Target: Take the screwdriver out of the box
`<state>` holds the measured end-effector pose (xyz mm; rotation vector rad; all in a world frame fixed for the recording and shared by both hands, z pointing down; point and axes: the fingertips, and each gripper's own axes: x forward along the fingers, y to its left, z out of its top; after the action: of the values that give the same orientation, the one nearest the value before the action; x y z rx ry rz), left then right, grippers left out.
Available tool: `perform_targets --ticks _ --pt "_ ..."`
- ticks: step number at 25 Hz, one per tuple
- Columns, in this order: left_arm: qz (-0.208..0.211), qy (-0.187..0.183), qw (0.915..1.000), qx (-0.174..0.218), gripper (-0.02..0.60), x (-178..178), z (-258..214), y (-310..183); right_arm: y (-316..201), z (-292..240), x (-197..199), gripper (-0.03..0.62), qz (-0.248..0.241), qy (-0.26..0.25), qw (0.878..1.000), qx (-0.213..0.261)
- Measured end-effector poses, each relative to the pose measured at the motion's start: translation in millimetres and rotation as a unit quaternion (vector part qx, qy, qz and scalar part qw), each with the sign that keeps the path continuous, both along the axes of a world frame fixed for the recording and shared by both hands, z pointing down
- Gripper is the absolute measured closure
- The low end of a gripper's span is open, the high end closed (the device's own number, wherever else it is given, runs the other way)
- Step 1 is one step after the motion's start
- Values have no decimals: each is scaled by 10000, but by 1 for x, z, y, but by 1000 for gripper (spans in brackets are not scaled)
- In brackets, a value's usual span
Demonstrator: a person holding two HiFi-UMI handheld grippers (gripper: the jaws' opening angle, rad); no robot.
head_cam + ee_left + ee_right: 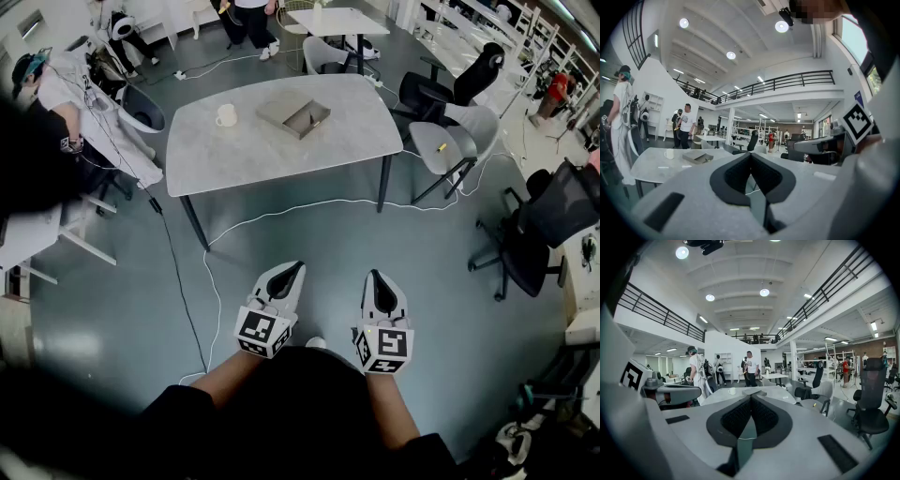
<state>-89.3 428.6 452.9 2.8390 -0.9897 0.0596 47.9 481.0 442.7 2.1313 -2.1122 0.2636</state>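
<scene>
While we stand on the open floor well back from the bench (281, 150), none of the task shows as done. The box (293, 116) sits on the far half of the bench, just right of a white mug (226, 115), and neither tool is anywhere near it.

The left tool (298, 268) is clenched, its dark pads meeting at the tip with nothing between them. The right tool (373, 275) is clenched and empty in the same way. We hold both side by side in front of us, pointing roughly toward the bench.

What is left, in our judgement, is everything: walking up to the bench, opening a tool, reaching into the box, gripping the screwdriver and lifting it clear.

As for the box, it is a shallow, open grey tray lying flat. From the head view a small dark mark shows inside it, but it is too small for us to call it the screwdriver. We take it that the screwdriver lies in there, since neither tool holds it and we see it nowhere on the bare bench top. We cannot see what the mug holds.
</scene>
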Motion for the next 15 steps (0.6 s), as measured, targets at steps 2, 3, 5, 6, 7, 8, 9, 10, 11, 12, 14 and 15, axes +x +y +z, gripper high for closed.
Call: perform_targets --ticks 2,3,5,6,7,8,9,10,11,12,14,15 --pt "-16 -10 10000 15 566 4 1 -1 -1 3 3 583 4 6 10000 -15" --pt "-25 -12 10000 26 566 5 1 -1 0 4 4 583 -6 16 10000 -22" --pt "-59 -4 10000 55 566 9 1 0 2 6 6 583 -59 41 10000 -21" --pt "-85 -1 9999 66 566 11 1 0 3 7 8 583 -90 35 10000 -8" --pt "-115 -4 9999 64 566 13 2 -1 3 8 9 583 -120 13 9999 10" --pt "-142 -14 9999 44 566 14 3 -1 2 9 9 583 -148 -3 9999 23" --pt "-163 -27 9999 10 566 15 5 -2 2 10 9 583 -172 18 9998 30" --pt "-175 -44 9998 -25 566 15 6 -1 2 11 7 583 -198 85 9998 34" --pt "-178 -63 9998 -50 566 14 8 -1 3 10 5 582 -233 176 9996 41" --pt "-175 -77 9998 -62 566 13 9 -1 3 10 2 582 -274 251 9993 52" --pt "-170 -78 9998 -86 566 13 11 -6 -1 10 0 582 -337 275 9990 71" --pt "-169 -77 9998 -102 566 14 12 -11 -6 12 0 582 -349 233 9991 68"
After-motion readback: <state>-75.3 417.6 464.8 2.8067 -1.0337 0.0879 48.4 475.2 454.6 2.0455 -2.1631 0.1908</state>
